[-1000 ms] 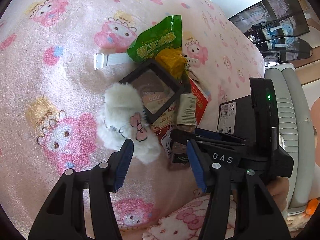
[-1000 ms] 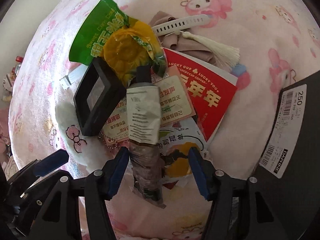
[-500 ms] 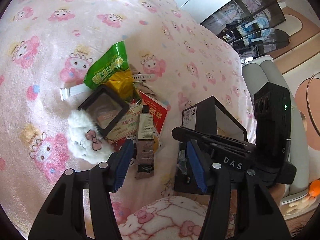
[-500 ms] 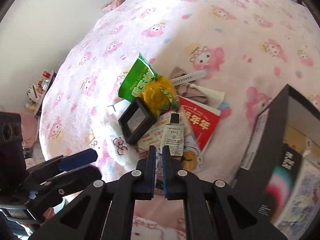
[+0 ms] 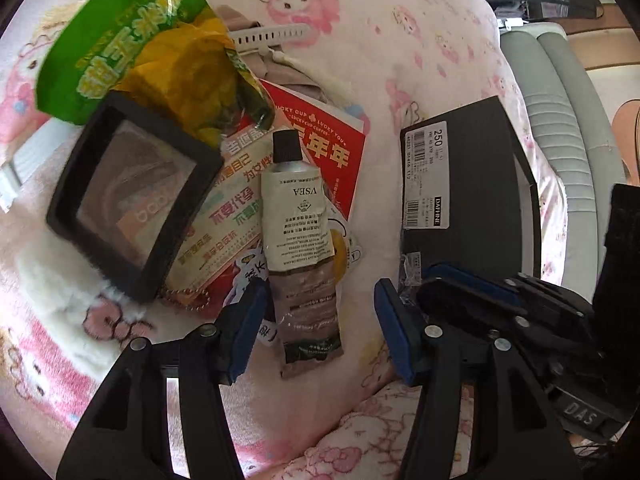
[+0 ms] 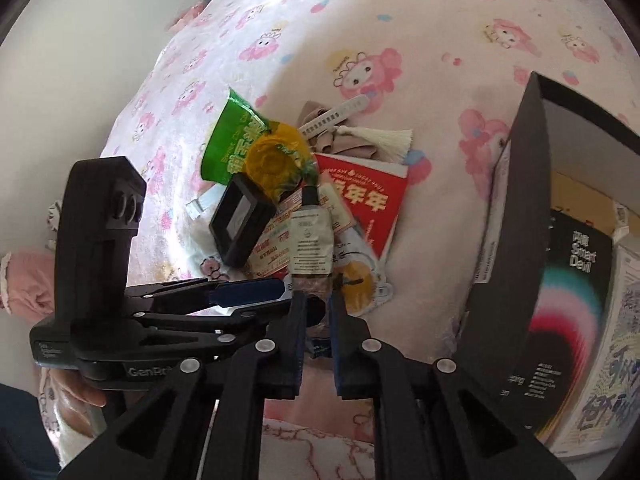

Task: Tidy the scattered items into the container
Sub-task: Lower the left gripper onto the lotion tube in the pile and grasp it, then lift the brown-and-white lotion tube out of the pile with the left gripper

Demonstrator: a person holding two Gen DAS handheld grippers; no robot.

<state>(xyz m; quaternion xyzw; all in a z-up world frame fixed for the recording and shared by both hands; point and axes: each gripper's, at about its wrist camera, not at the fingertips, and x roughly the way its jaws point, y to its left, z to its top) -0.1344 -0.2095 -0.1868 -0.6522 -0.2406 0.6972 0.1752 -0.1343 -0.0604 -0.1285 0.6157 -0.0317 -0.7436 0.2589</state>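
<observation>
Left wrist: black box (image 5: 476, 196) sits on the pink cartoon-print blanket (image 5: 420, 20), right of the pile, white barcode label on its near wall; its inside is hidden from this side. The tube (image 5: 298, 236) lies on top of the pile, black cap pointing away, cream label over a crumpled brownish lower half, crimped end near the left gripper (image 5: 320, 324). Left jaws are about two-thirds open with nothing in them; the tube's tail lies just ahead of the left pad. Around it: green snack bag (image 5: 120, 36), black square case (image 5: 132, 196), red booklet (image 5: 332, 140), white plush (image 5: 60, 300). Right wrist: the box (image 6: 520, 240) is open on the right, holding a dark printed box (image 6: 568, 312) and a printed paper beside it. Right gripper (image 6: 316, 328) jaws look closed down tight; the tube's (image 6: 310, 244) lower end sits at the tips, but I can't tell whether it's pinched. The left gripper (image 6: 248, 292) crosses in from the left.
</observation>
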